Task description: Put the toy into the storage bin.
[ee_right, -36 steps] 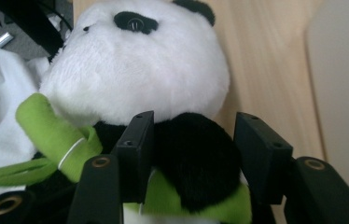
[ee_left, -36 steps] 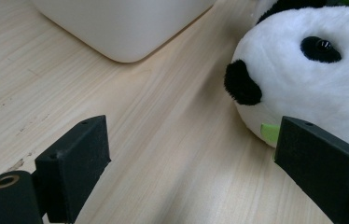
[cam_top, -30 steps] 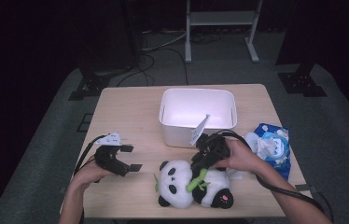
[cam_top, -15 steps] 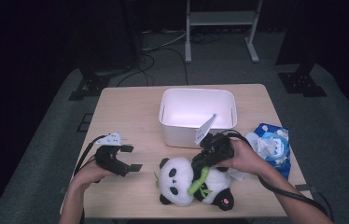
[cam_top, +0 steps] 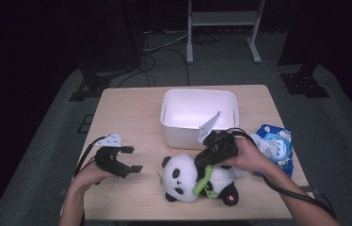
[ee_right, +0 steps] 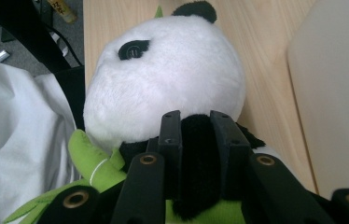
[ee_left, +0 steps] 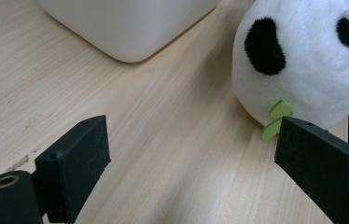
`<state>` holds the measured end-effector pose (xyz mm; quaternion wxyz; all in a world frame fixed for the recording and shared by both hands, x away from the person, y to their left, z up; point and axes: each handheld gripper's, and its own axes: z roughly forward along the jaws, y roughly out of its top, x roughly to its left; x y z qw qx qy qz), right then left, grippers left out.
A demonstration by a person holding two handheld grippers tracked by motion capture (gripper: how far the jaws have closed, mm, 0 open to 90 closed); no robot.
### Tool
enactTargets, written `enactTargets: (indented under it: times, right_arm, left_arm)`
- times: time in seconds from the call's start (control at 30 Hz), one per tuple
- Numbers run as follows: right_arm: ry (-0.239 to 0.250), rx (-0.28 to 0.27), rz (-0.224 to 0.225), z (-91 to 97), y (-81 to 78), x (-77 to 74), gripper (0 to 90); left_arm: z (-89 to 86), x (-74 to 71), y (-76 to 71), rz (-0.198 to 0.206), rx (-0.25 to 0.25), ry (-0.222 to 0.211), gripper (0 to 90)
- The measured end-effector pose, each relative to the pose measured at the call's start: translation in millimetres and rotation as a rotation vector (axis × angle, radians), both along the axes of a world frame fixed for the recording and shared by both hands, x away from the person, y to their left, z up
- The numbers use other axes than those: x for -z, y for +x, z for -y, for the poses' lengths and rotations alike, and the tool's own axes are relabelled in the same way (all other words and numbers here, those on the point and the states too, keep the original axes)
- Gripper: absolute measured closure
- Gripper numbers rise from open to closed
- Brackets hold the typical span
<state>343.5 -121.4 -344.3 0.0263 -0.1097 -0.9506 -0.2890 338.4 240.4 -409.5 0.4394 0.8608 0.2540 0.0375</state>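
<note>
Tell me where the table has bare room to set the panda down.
Bare wood lies left of the white bin, between it and the table's left edge, and behind the left gripper. The near right is crowded: the plush panda, right gripper and blue packet sit close together.

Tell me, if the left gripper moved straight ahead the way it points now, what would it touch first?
Probably the panda: the left gripper, jaws open, points over bare table toward its head. The white bin lies further off to one side. Depth is hard to judge.
</note>
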Motion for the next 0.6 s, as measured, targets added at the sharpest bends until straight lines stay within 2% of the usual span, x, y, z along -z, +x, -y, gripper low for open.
enactTargets:
  times: [0.1,0.2,0.27,0.33,0.43,0.6]
  right_arm:
    - [-0.004,0.004,0.002,0.7,1.0,-0.5,74.9]
    - [-0.031,0.009,-0.003,-0.5,3.1,5.9,74.4]
    - [-0.026,0.014,-0.006,1.0,6.3,8.4,73.4]
    - [-0.026,0.016,-0.011,1.6,7.7,8.6,68.4]
    - [-0.058,0.018,0.006,0.8,5.7,6.0,63.2]
    - [-0.046,0.028,0.011,2.9,3.7,3.7,57.6]
  left_arm:
    - [-0.5,-0.1,0.0,0.001,-0.002,0.0,8.9]
    - [-0.1,0.6,0.3,0.0,0.002,0.002,8.9]
    - [-0.2,0.9,0.3,-0.002,0.0,0.003,8.9]
    - [-0.6,1.0,0.1,-0.003,-0.001,0.004,8.9]
    - [-0.9,1.4,0.3,-0.004,-0.005,0.003,8.9]
    - [-0.4,1.5,-0.1,-0.005,-0.001,0.006,8.9]
